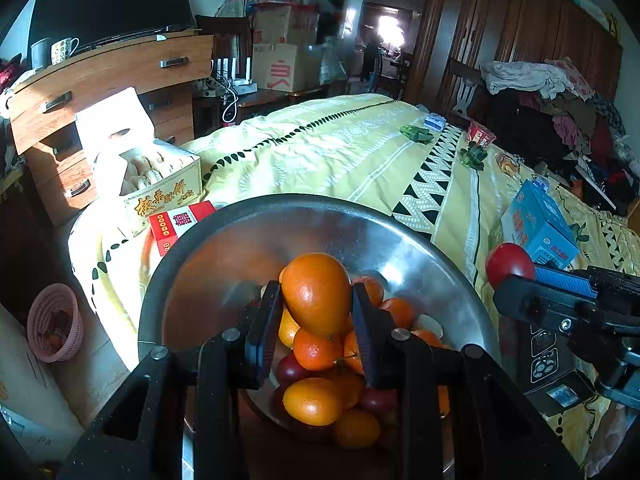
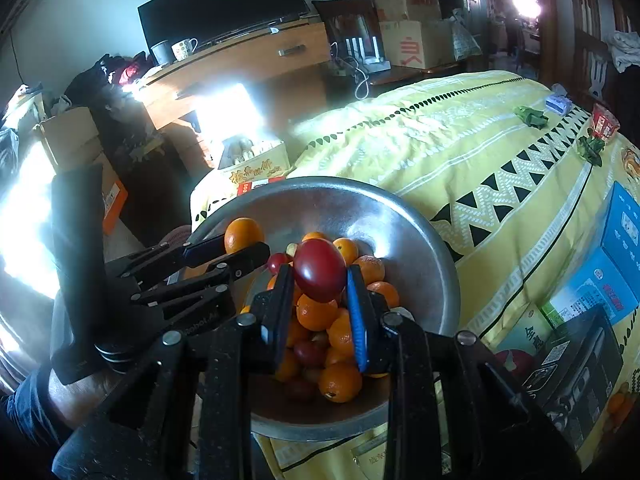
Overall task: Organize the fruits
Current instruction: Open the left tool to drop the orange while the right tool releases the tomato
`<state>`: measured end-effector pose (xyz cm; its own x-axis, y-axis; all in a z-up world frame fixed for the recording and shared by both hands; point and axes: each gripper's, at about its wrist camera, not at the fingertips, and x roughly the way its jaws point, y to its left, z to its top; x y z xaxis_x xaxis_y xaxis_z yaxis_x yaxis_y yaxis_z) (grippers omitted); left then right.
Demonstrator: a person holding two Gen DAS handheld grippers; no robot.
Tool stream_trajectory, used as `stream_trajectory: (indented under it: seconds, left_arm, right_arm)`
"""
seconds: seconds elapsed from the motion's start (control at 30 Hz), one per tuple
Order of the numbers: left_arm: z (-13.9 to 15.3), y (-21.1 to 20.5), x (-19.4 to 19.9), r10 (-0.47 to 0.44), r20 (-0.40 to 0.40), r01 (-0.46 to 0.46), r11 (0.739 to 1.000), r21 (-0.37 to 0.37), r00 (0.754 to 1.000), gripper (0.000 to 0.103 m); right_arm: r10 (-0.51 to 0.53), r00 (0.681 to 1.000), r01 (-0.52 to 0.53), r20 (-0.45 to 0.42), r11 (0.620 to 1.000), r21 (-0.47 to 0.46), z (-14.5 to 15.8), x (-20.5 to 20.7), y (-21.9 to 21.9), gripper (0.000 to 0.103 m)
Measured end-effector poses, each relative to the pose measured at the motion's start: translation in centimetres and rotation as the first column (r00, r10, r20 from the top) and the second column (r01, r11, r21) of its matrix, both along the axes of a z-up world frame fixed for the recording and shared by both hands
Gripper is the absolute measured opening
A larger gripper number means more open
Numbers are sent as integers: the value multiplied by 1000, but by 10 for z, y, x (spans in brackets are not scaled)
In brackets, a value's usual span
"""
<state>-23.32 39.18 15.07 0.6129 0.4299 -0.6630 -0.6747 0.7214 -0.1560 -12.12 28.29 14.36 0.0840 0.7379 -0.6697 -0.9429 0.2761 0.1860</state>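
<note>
A steel bowl (image 1: 420,256) on the yellow bedspread holds several oranges (image 1: 314,400) and small red fruits (image 1: 292,370). My left gripper (image 1: 316,296) is shut on an orange (image 1: 316,292) and holds it above the pile. It also shows in the right wrist view (image 2: 244,246), at the bowl's left rim, with its orange (image 2: 242,234). My right gripper (image 2: 320,276) is shut on a red fruit (image 2: 320,270) above the bowl (image 2: 416,240). In the left wrist view the right gripper (image 1: 516,280) is at the bowl's right side with the red fruit (image 1: 508,264).
An open box of pastries (image 1: 160,184) and a red packet (image 1: 180,224) lie behind the bowl. A blue carton (image 1: 540,228) lies to the right. A black box (image 2: 576,368) lies at the near right. A pink basket (image 1: 54,322) stands on the floor at left.
</note>
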Motion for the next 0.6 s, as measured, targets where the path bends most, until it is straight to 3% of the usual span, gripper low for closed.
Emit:
stream_trajectory:
  seconds: [0.6]
  left_arm:
    - [-8, 4, 1, 18, -19, -18, 1000, -10, 1000, 35]
  right_arm:
    - [0, 1000, 0, -16, 1000, -17, -8, 3, 3, 27]
